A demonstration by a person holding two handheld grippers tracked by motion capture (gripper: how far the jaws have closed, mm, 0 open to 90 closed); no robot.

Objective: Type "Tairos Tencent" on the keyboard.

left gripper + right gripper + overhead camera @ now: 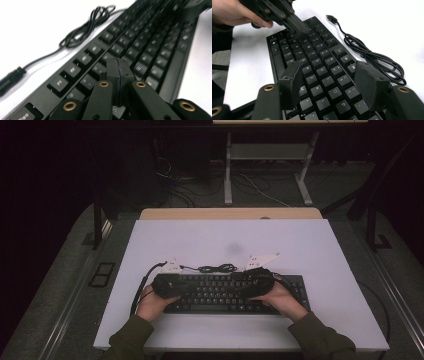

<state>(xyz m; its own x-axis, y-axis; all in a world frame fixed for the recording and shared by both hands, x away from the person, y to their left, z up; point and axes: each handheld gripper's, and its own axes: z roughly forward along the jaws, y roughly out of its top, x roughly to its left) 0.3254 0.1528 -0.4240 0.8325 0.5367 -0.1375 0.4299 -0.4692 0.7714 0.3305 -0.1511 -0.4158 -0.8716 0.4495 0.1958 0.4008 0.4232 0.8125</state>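
A black keyboard [230, 292] lies on the white table top [225, 245] near the person's side. My left gripper [117, 62] is shut with nothing between its jaws, its tip low over the keys near the keyboard's left end [140, 50]. In the right gripper view the left gripper [299, 26] reaches down to the far keys, held by a hand [232, 12]. My right gripper [329, 80] stands open above the letter keys [322, 72], its fingers [292, 80] apart and holding nothing. In the high view the left gripper [167, 285] and the right gripper [257, 277] hover over the keyboard's two ends.
The keyboard's black cable [217, 268] lies bunched just behind it, with its plug [332, 18] loose on the white surface. A wooden table edge [230, 213] shows behind the white top. Desk legs [228, 170] and floor cables lie farther back.
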